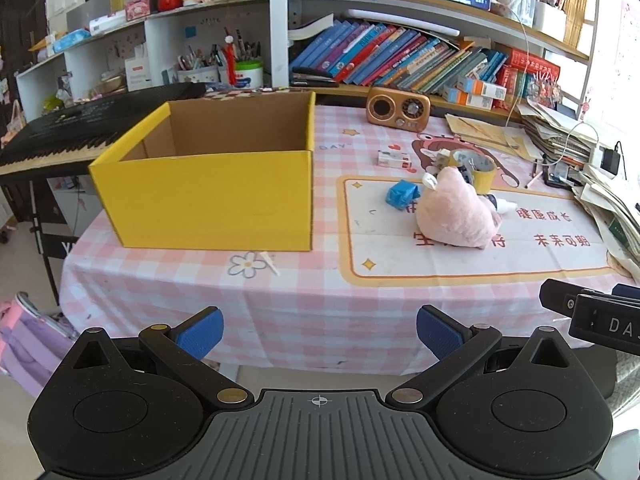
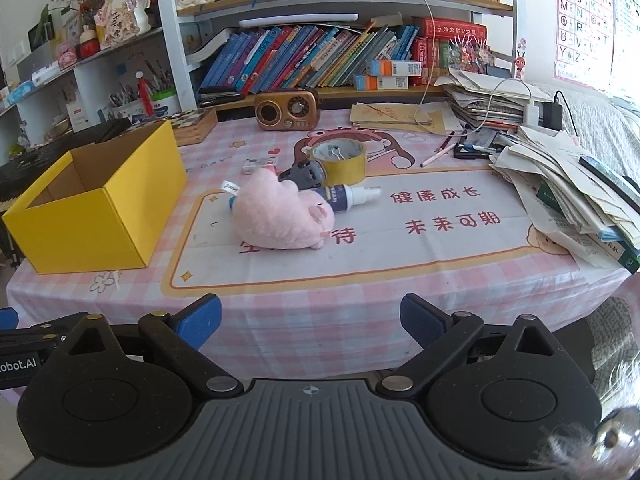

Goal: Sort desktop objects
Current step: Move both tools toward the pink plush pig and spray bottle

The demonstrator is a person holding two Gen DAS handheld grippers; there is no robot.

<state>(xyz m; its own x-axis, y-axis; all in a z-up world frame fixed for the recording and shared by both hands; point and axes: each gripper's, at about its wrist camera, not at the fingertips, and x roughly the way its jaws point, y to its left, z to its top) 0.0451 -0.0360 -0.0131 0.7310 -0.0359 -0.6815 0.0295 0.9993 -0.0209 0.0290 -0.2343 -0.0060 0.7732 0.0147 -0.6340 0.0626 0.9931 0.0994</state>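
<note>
From the left wrist we look over a worktop point(image 1: 304, 312) under a pink checked cloth, with bookshelves point(image 1: 400, 56) behind its far edge and a black keyboard point(image 1: 92, 124) off its left side. An open yellow box point(image 1: 208, 196) stands near the left edge, nothing showing inside it. Toward the middle lies a pink plush toy point(image 1: 454, 212), with a crumpled blue item point(image 1: 402, 194) just beside it and a roll of tape point(image 1: 476, 168) behind it; a brown radio point(image 1: 398, 110) sits by the far edge. Our left tongs point(image 1: 320, 332) hang wide before the near edge, nothing between the blue pads. From the right wrist we see the same cloth, the yellow box point(image 2: 100, 208) at the left edge, the plush toy point(image 2: 280, 216) in the middle touching a white spray bottle point(image 2: 352, 196), the tape roll point(image 2: 340, 162) behind them, and loose papers point(image 2: 568, 196) piled along the right edge. Our right tongs point(image 2: 310, 320) also stand wide and hold nothing.
</note>
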